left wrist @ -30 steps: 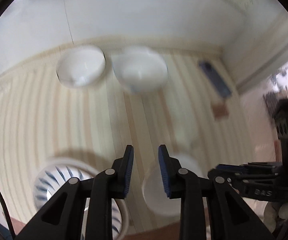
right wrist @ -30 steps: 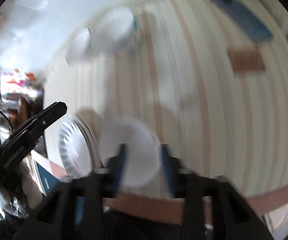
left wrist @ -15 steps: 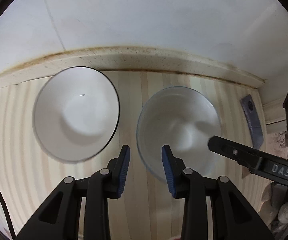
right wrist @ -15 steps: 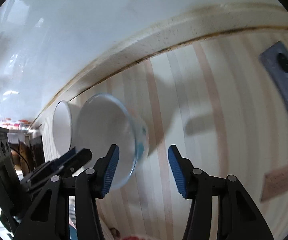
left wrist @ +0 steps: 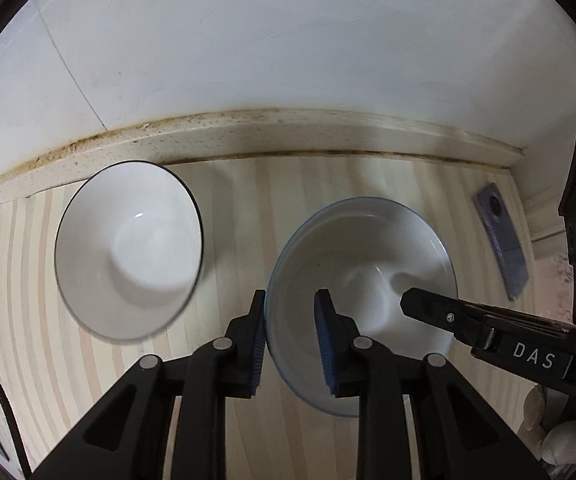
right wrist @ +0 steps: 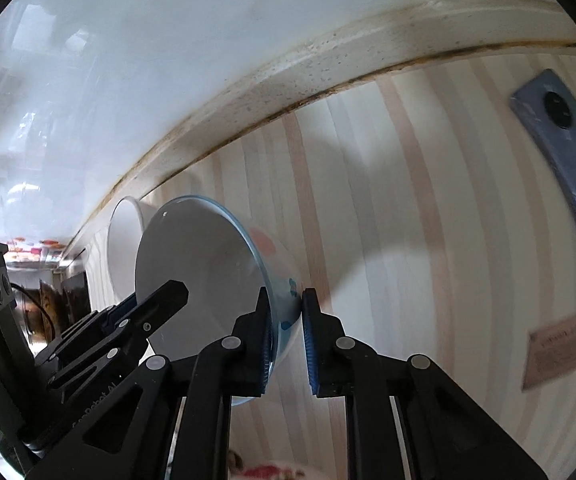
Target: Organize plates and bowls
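Bowls sit side by side on a pale, cream-and-tan striped countertop (left wrist: 224, 432), close to a speckled, stained backsplash ledge (left wrist: 248, 136) beneath a glossy white wall (left wrist: 288, 40). The blue-rimmed bowl (left wrist: 362, 276), white inside with orange and blue spots on its outer wall, is on the right in the left wrist view; the dark-rimmed white bowl (left wrist: 128, 252) stands just beside it, apart from it, to the left.

The left gripper (left wrist: 291, 344) straddles the near-left rim of the blue-rimmed bowl, one blue-padded finger outside the wall and one inside, the jaws partly apart; whether the pads press the rim cannot be told. The right gripper (right wrist: 286, 346) likewise brackets the bowl's (right wrist: 200, 276) rim on the opposite side, one pad against the inner face and the other at the spotted outer wall, the gap narrow; a firm grip cannot be confirmed. Its finger reaches into the bowl in the left wrist view.

A blue-grey smartphone (right wrist: 564, 184) lies camera-side up on the countertop well right of the bowls, with a small brown card (right wrist: 560, 346) nearer the front edge. A gloved hand (left wrist: 560, 440) shows at the lower right of the left wrist view.
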`<move>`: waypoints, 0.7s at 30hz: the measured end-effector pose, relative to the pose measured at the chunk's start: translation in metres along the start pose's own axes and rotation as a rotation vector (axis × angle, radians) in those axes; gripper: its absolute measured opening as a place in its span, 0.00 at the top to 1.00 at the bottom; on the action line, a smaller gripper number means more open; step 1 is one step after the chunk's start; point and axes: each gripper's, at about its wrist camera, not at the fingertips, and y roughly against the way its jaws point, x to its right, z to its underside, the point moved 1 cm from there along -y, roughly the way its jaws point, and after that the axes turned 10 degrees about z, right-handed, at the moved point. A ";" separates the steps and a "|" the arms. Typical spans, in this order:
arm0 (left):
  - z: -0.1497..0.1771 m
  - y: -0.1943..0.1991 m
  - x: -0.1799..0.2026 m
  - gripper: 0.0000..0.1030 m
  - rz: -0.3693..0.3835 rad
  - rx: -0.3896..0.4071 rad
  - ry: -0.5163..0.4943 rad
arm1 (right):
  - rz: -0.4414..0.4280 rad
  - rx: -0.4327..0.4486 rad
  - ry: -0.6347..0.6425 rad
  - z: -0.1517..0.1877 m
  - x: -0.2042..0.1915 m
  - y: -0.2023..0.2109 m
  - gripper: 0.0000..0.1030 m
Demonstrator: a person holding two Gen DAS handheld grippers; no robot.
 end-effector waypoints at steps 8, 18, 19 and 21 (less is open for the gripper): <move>0.047 0.059 0.033 0.80 0.044 0.035 -0.071 | 0.022 0.017 0.032 0.073 -0.003 0.069 0.84; 0.132 0.089 0.047 0.80 0.062 -0.014 -0.127 | 0.032 -0.055 0.028 0.176 0.013 0.089 0.84; 0.138 0.087 0.047 0.80 0.061 -0.023 -0.127 | 0.037 -0.060 0.023 0.183 0.014 0.087 0.84; 0.147 0.086 0.045 0.80 0.055 -0.041 -0.131 | 0.040 -0.067 0.015 0.192 0.016 0.081 0.84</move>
